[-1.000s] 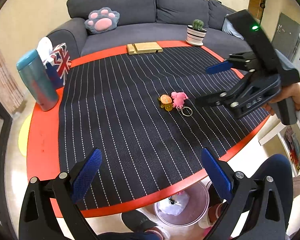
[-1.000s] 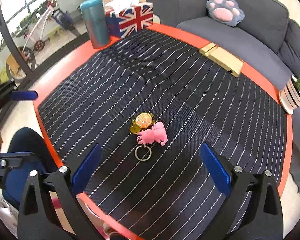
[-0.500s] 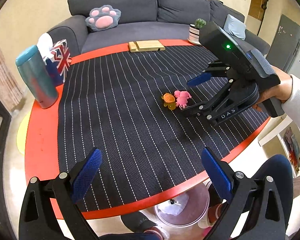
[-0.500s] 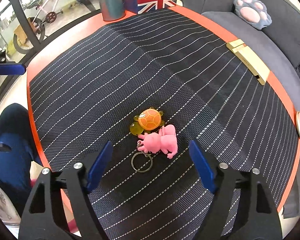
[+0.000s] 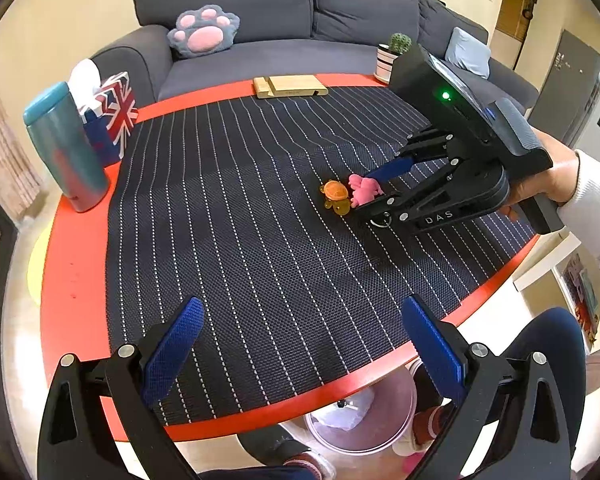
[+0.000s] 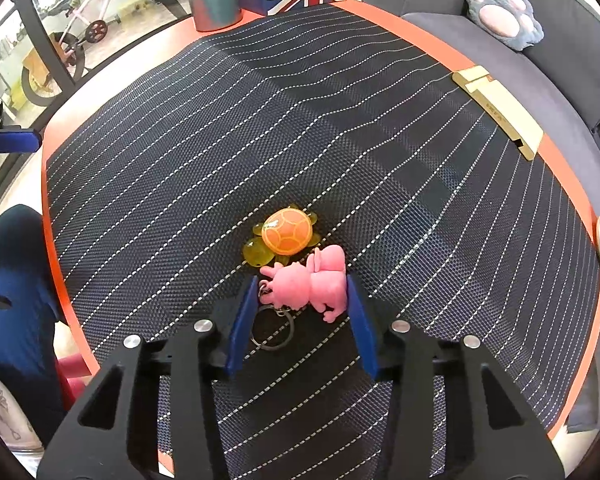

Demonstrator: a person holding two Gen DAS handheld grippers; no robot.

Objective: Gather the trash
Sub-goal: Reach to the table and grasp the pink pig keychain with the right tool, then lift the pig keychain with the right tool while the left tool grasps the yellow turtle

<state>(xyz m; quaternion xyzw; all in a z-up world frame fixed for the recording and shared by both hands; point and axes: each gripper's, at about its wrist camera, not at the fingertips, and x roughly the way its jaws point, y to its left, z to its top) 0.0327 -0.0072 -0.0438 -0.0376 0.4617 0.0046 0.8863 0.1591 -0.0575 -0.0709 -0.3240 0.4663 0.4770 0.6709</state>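
A pink pig keychain [image 6: 314, 284] with a metal ring [image 6: 271, 330] lies on the striped mat beside an orange turtle toy [image 6: 286, 230]. My right gripper [image 6: 302, 300] is low on the mat, its blue pads on either side of the pig, close to it but with the jaws still apart. The right gripper also shows in the left wrist view [image 5: 374, 192] around the pig [image 5: 364, 189], next to the turtle [image 5: 335, 192]. My left gripper [image 5: 300, 344] is open and empty above the table's near edge. A clear bin [image 5: 360, 416] stands on the floor below that edge.
A round red table [image 5: 72, 264] carries the black striped mat. A teal tumbler [image 5: 66, 148] and a Union Jack tissue box [image 5: 110, 114] stand at the left. A wooden stand [image 5: 290, 86] and a potted cactus [image 5: 394, 54] sit at the far edge. A grey sofa is behind.
My right gripper has come down to the mat and forward onto the pig keychain, its jaws narrowing around it. The left gripper has hardly moved.
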